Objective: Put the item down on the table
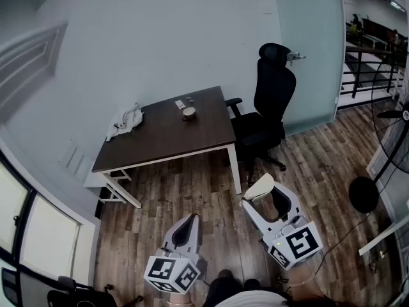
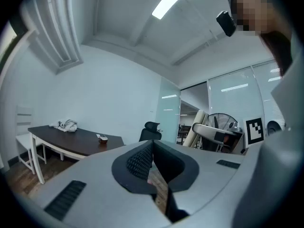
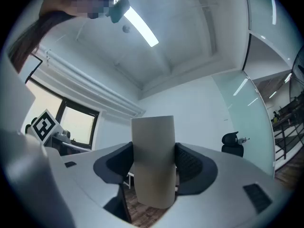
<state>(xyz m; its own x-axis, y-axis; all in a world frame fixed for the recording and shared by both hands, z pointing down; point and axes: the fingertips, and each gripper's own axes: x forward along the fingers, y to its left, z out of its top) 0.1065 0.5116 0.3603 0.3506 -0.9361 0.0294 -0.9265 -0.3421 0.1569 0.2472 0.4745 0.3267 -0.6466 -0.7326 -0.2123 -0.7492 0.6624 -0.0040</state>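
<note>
- The beige item [image 3: 153, 160], a smooth rounded tube shape, stands upright between the jaws of the right gripper [image 1: 271, 200]. Both pads press on its sides, and its top rises clear above them.
- The jaws stand wide around the beige item, which is held in the air above the wooden floor [image 1: 192, 190].
- The left gripper [image 1: 190, 222] is just to the left of the right one. Its jaws are closed together with nothing between them.
- The dark table [image 1: 172, 139] lies ahead of both grippers and well apart from them.
- On the table's far side lie a crumpled white cloth [image 1: 126, 121] and a small bowl [image 1: 189, 112].
- A black office chair [image 1: 271, 107] stands straight ahead of the right gripper, beside the table's right end.
</note>
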